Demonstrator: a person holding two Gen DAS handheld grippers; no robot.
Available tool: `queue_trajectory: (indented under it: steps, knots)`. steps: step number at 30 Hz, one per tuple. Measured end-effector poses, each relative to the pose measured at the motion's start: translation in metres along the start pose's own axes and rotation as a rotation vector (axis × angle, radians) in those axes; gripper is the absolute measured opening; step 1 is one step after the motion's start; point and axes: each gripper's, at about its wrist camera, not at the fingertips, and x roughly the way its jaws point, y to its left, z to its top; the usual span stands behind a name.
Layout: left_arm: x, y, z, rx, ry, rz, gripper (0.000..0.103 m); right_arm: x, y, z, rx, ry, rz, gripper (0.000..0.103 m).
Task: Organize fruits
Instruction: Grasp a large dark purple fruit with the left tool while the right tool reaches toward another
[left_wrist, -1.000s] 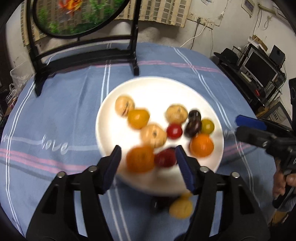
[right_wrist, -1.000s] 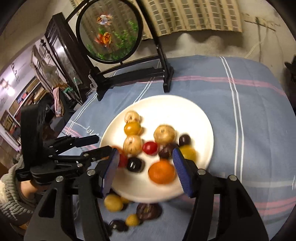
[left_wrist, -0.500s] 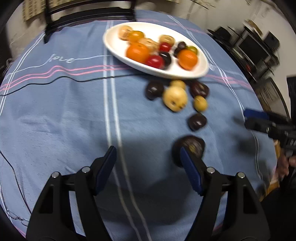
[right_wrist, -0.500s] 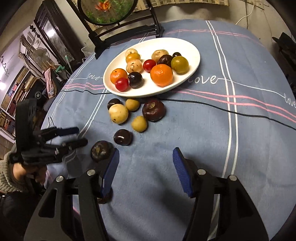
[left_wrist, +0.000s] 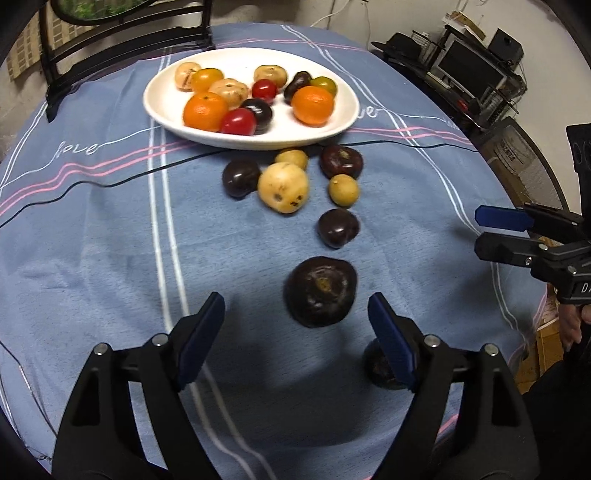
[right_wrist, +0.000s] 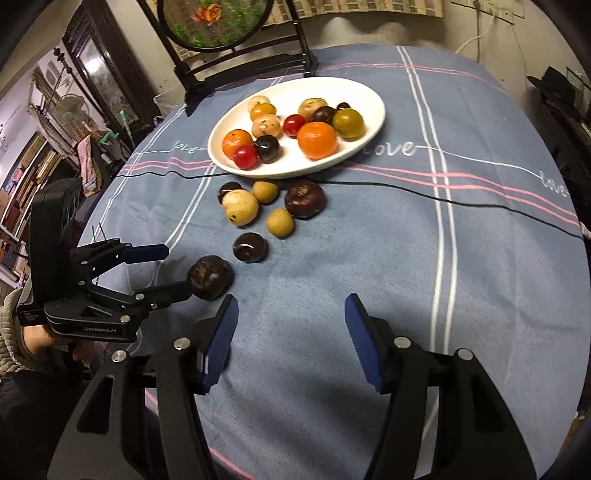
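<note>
left tool (left_wrist: 295, 325) agape, empty; right tool (right_wrist: 291, 325) likewise.

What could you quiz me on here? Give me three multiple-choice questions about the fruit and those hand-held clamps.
1. Where is the large dark fruit nearest the left gripper?
A. On the plate
B. On the blue cloth, just ahead of its fingers
C. Held in the other clamp

2. How many red fruits lie on the white plate?
A. Two
B. One
C. Five

3. What state is the right gripper in?
A. Shut on a fruit
B. Shut, empty
C. Open, empty

Answers:
1 B, it sits on the cloth in front of the spread blue pads.
2 A, one lies beside an orange and one mid-plate.
3 C, only bare cloth shows between its parted fingers.
</note>
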Motion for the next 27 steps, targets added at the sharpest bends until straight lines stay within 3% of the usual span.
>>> queue_trajectory:
  steps: [16, 20, 22, 27]
  knots:
    - [0.032, -0.017, 0.012, 0.008, 0.031, -0.016, 0.08, -0.018, -0.032, -0.021, 0.072, 0.004, -0.06, 0.061]
    - [0.036, -0.021, 0.012, 0.035, 0.034, 0.003, 0.066, -0.017, -0.035, -0.022, 0.077, 0.011, -0.063, 0.061]
    - [0.035, -0.021, 0.013, 0.043, 0.03, 0.008, 0.05, -0.016, -0.035, -0.022, 0.077, 0.013, -0.061, 0.061]
    - [0.03, -0.016, 0.009, 0.034, 0.016, -0.003, 0.047, -0.013, -0.03, -0.017, 0.061, 0.019, -0.046, 0.061]
